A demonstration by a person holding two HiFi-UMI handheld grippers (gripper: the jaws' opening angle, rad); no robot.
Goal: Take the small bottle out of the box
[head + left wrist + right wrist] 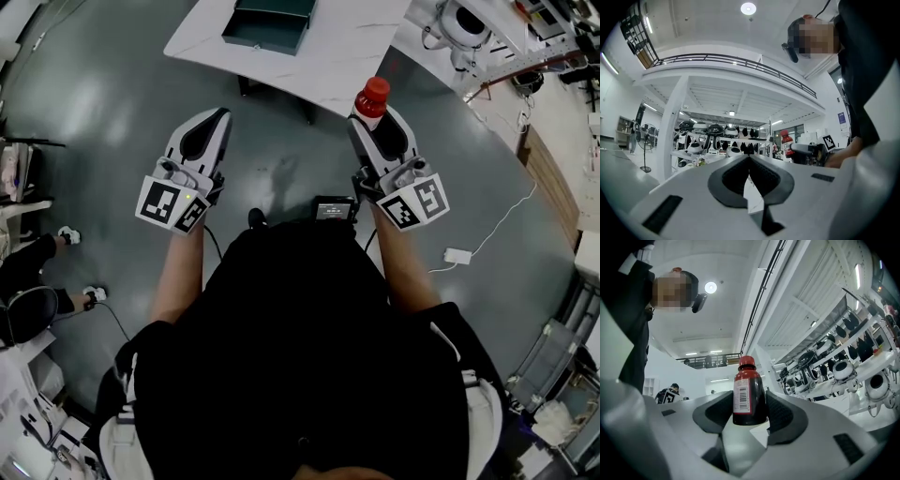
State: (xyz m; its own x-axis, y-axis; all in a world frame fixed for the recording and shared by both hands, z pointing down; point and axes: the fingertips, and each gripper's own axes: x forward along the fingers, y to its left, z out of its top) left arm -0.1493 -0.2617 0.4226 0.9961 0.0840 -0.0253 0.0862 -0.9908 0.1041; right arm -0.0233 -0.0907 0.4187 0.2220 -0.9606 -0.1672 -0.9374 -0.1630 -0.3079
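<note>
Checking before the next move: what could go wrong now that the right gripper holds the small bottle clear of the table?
1. The right gripper pinches only the lower part of the small bottle. Most of it stands above the pads, so it may tip or slip, and it hangs over bare floor, not the table.
2. A white cable lies on the floor to the person's right and could catch a foot.
</note>
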